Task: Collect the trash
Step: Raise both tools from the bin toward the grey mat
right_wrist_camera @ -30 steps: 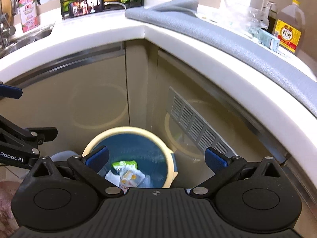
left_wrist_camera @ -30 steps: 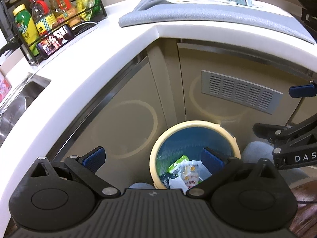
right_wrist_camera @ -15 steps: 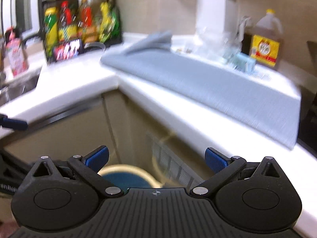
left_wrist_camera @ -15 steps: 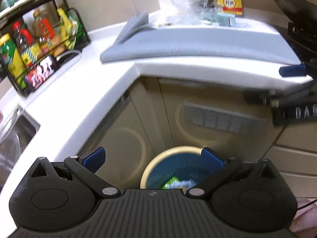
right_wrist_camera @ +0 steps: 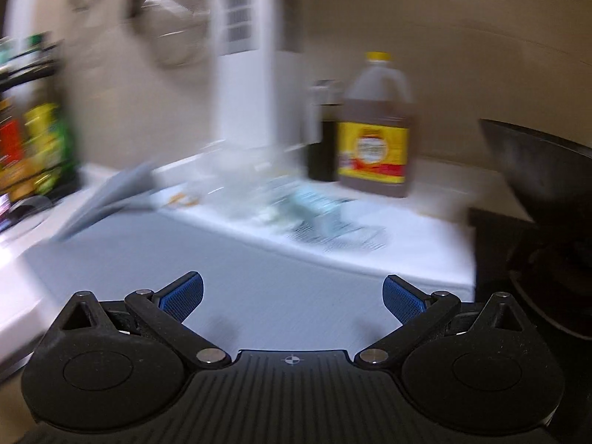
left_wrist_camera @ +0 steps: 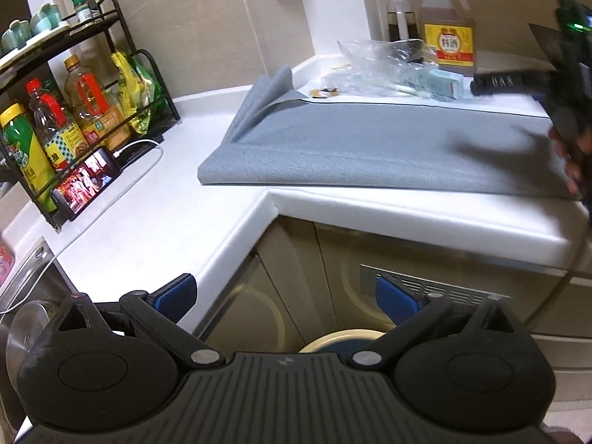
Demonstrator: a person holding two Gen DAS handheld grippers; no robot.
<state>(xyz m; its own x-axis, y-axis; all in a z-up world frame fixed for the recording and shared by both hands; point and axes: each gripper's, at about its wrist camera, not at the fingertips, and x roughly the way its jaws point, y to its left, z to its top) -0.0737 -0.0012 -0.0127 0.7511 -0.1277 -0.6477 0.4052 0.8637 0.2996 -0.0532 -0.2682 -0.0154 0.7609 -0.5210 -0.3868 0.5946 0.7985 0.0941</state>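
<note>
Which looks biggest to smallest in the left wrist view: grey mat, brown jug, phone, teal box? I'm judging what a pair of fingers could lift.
1. Grey mat, by far.
2. Brown jug.
3. Phone, though it sits nearer the camera than the jug, so that ranking is unsure.
4. Teal box.

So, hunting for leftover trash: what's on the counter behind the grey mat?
Behind the grey mat: crumpled clear plastic, a small pale box, a brown jug. Anything beneath the plastic is hidden.

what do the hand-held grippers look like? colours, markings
Both alike: the left hand-held gripper and right hand-held gripper have black ribbed bodies, two round black discs, silver pivot pins, black linkage arms and blue textured pads. White crosshair mark on the body.
</note>
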